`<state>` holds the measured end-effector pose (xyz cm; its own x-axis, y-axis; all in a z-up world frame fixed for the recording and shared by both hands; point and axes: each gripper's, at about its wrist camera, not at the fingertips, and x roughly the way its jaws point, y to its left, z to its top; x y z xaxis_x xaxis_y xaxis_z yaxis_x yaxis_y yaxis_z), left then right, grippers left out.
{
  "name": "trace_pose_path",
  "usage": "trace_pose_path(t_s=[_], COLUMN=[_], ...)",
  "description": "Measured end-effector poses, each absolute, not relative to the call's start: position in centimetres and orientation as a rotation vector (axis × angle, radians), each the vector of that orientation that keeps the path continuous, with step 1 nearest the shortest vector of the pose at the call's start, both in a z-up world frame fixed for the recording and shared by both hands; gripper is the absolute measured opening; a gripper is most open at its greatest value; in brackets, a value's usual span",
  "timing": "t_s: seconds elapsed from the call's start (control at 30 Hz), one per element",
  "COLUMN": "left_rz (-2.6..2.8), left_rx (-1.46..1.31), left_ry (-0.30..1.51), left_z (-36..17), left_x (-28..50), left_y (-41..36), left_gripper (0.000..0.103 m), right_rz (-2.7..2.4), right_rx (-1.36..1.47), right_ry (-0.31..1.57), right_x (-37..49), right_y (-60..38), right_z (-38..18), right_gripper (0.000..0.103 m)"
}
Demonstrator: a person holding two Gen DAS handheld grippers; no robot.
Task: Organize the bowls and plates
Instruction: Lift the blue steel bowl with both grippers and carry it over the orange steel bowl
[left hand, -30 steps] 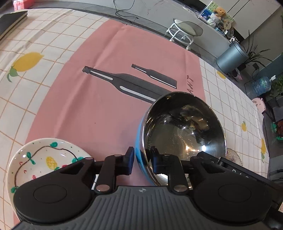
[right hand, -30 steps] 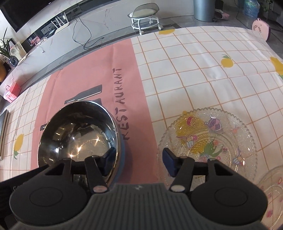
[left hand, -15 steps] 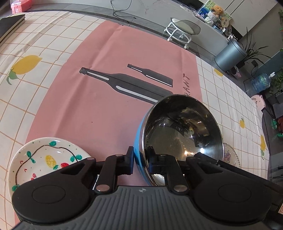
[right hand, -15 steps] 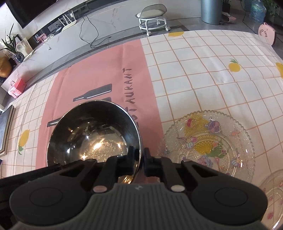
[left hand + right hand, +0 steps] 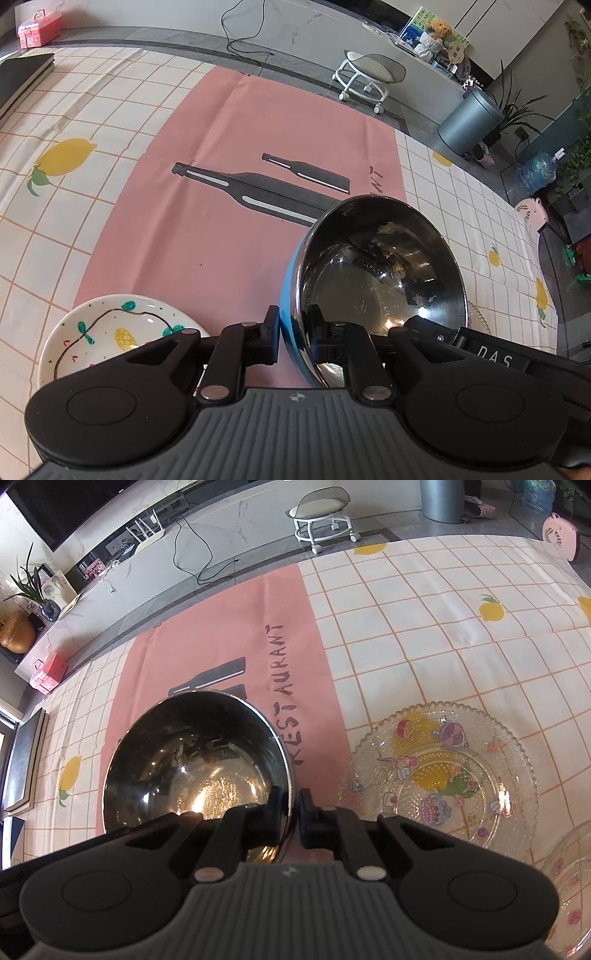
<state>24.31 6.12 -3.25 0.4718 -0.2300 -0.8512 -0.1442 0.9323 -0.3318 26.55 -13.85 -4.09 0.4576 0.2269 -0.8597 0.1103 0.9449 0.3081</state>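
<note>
L gripper clamped on near rim of steel bowl, R gripper pinching opp rim. Bowl over pink cloth, btwn painted plate & glass plate.

1. Setting: a home living or dining room.
2. Beneath the tool: table under a checked lemon-print cloth with a pink "RESTAURANT" mat.
3. Ahead, past the table edge: rolling stool, grey bin, marble-look TV bench with cables.
4. Far right of the left tool: houseplants, water jug, teddy bear.
</note>
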Motion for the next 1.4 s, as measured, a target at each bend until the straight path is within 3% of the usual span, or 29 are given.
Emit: trace_pose_path(t_s=[0.73,1.4], left_rz=[0.041,0.046], left_rx=[-0.291,-0.276], left_ry=[0.942,1.026], left_z=[7.6,3.7], left_x=[10.1,1.0], left_y=[8.9,9.4], left_gripper=[0.017,0.019], right_rz=[0.293,0.333], right_rx=[0.355,0.314], right_ry=[1.006,1.08], right_x=[13.7,3.3], right_y=[-11.0,-10.4], right_z=[6.2,2.9], right_gripper=[0.007,0.008])
